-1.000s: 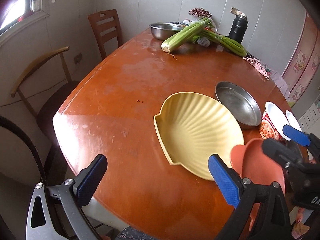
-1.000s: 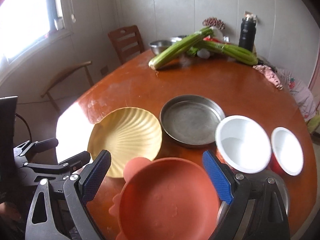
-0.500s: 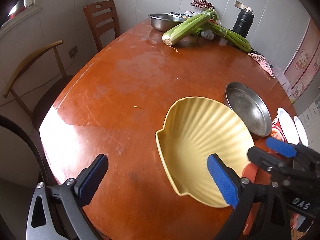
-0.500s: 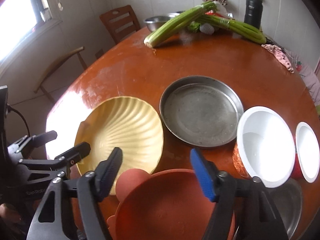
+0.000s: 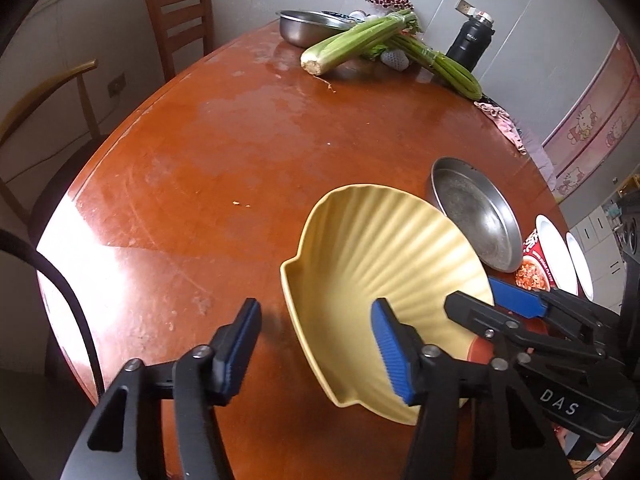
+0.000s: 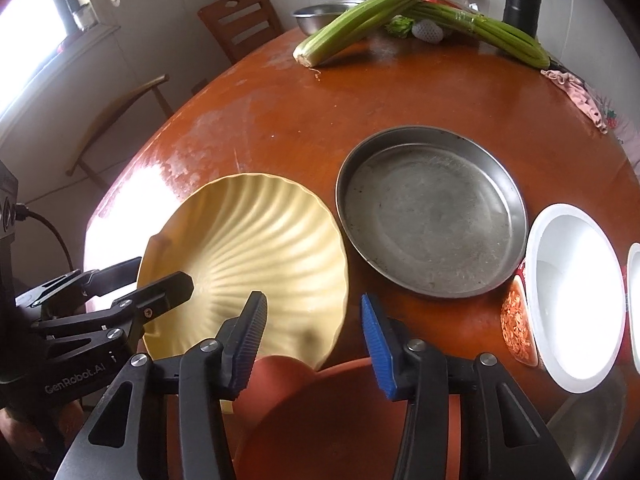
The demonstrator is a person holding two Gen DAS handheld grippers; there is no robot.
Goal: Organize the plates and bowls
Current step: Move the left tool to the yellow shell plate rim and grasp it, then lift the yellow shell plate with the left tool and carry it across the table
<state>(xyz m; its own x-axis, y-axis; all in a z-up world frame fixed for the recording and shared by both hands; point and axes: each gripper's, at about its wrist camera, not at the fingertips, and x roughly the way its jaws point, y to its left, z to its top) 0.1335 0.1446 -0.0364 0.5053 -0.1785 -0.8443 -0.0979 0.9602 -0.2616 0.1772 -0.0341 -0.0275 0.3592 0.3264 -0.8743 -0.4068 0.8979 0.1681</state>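
We catalogue a round reddish-brown wooden table (image 5: 240, 152) and the pieces on it. Item one: a yellow shell-shaped plate (image 5: 384, 280), ribbed, near the table's close edge. Our left gripper (image 5: 316, 348) straddles its near rim, one blue pad outside the rim above bare wood, the other over the plate's inside; the jaws are closing with the rim between them, and we cannot see the pads pressing on it. Item two: a terracotta-coloured bowl (image 6: 340, 420) at the very near edge, its rim just beside the yellow plate. Our right gripper (image 6: 314, 344) hangs above that rim, jaws closing; a gap shows between the pads, and we cannot tell whether they touch the bowl. Item three: a shallow steel pan (image 6: 432, 212), empty, just beyond and beside the yellow plate. Item four: a red-patterned bowl with a white interior (image 6: 572, 296), next to the pan — a second white rim (image 6: 634, 304) shows at the picture's border, and part of another steel dish (image 6: 588, 436) lies below them. At the far side: two bunches of celery (image 6: 360, 20) crossed over each other, a steel basin (image 5: 308, 26) behind them, a black flask (image 5: 470, 44) upright, and a pink cloth (image 6: 576, 94) at the edge. Two wooden chairs (image 5: 180, 24) stand beyond the table.
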